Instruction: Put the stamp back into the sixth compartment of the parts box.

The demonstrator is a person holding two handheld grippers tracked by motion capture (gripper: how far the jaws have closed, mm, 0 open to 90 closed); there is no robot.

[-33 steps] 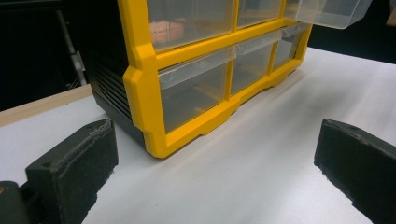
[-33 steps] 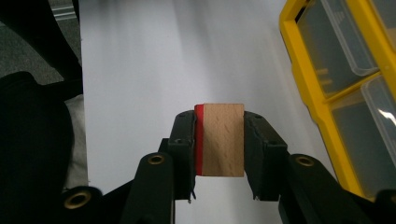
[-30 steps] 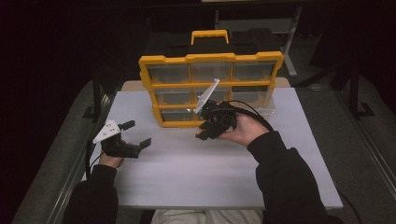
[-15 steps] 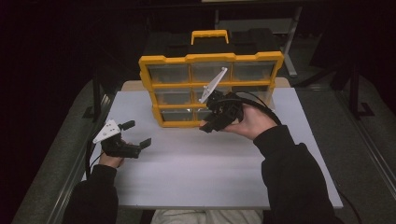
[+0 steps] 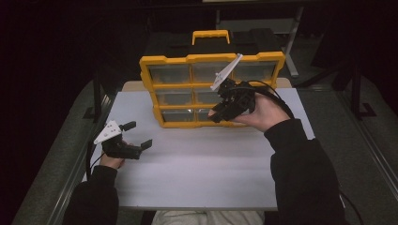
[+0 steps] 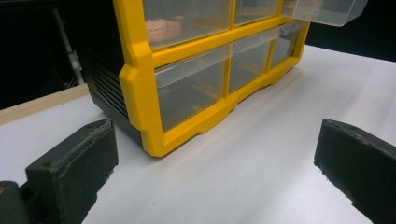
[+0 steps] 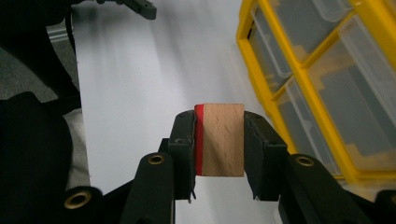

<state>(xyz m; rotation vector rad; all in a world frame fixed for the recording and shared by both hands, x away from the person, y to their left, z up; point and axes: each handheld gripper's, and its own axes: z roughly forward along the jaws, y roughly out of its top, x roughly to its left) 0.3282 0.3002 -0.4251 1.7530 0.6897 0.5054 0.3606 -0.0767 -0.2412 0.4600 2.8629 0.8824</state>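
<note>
**Two hand-held grippers, wooden block, drawer cabinet on white table**

Right gripper (image 7: pixel 219 140): jaws closed on a wooden block (image 7: pixel 223 139), plain beech with a red face against one jaw. In the high view this gripper (image 5: pixel 217 114) is held up off the table, right of centre, directly in front of the cabinet's lower and middle drawers, jaws pointing left and down.

Left gripper (image 5: pixel 137 135): jaws spread wide, nothing between them; held low over the near left part of the white table (image 5: pixel 197 173), well apart from the block.

Yellow-framed cabinet (image 5: pixel 150 77): black body, clear plastic drawers in three rows, handle on top; stands upright at the far middle of the table. In the left gripper view one upper drawer (image 6: pixel 327 10) is pulled out from the frame.
</note>
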